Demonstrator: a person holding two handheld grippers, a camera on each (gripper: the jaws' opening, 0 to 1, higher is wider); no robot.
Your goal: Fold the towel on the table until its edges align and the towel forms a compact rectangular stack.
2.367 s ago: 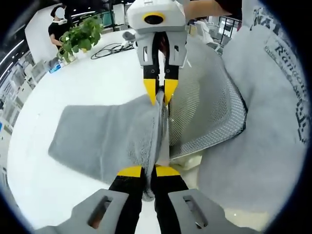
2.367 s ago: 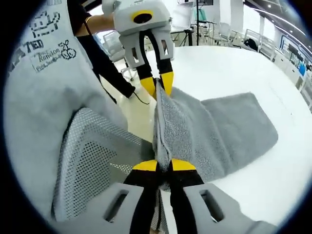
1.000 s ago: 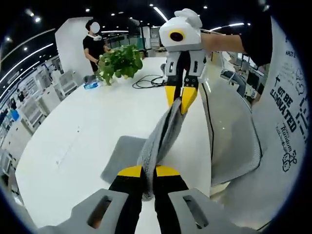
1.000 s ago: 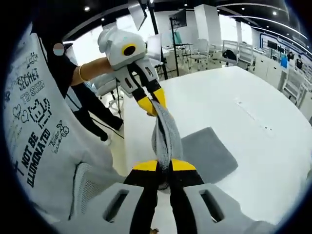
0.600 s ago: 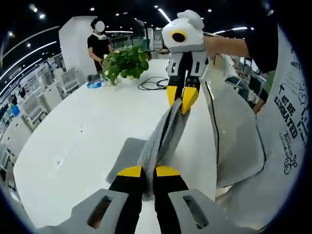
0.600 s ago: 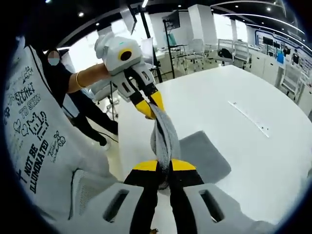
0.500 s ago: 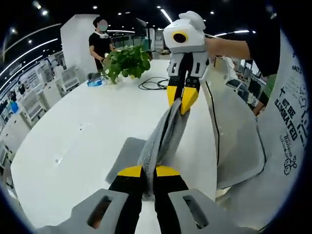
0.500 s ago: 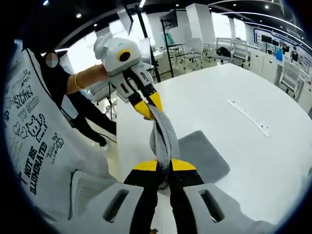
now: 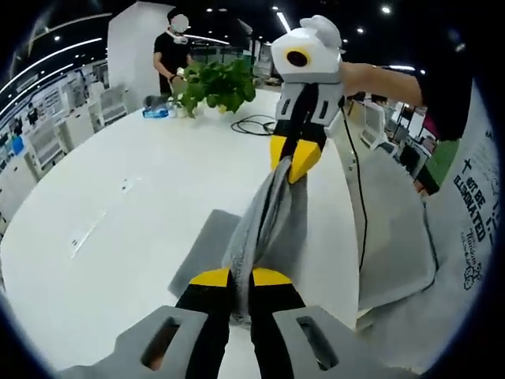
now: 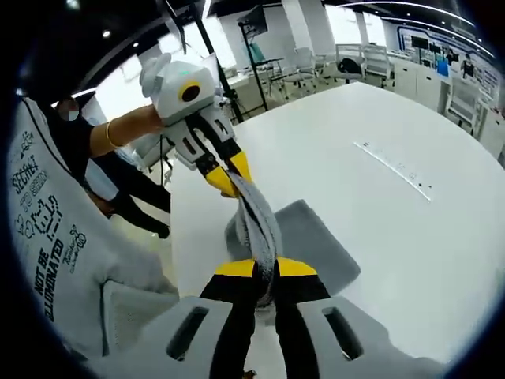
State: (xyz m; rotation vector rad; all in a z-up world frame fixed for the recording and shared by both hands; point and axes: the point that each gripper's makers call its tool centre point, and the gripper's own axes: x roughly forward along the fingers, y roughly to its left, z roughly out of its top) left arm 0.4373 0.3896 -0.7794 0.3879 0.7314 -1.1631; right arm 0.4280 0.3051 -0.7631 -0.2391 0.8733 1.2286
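Left gripper view: the left gripper [image 9: 241,278] rises at 6 o'clock, its yellow-tipped jaws clamped on one corner of the grey towel [image 9: 264,221]. The cloth runs taut toward 12 o'clock, where the right gripper [image 9: 295,162] pinches the other corner; the towel's lower part lies on the white table [image 9: 118,237] toward 7 o'clock. To do the fold well, I judge both held corners should travel together at one height and land squarely on the far edge, keeping the top hem stretched. At 11 o'clock stand a potted plant [image 9: 217,85] and a person [image 9: 175,47]; a black cable [image 9: 254,125] coils beside the plant.

Right gripper view: the right gripper [image 10: 264,268] at 6 o'clock is closed on the towel [image 10: 260,225], and the left gripper [image 10: 225,180] grips it toward 11 o'clock. The draped part rests on the table [image 10: 394,237] near the centre. Office chairs [image 10: 304,65] and desks fill the room toward 1 o'clock.
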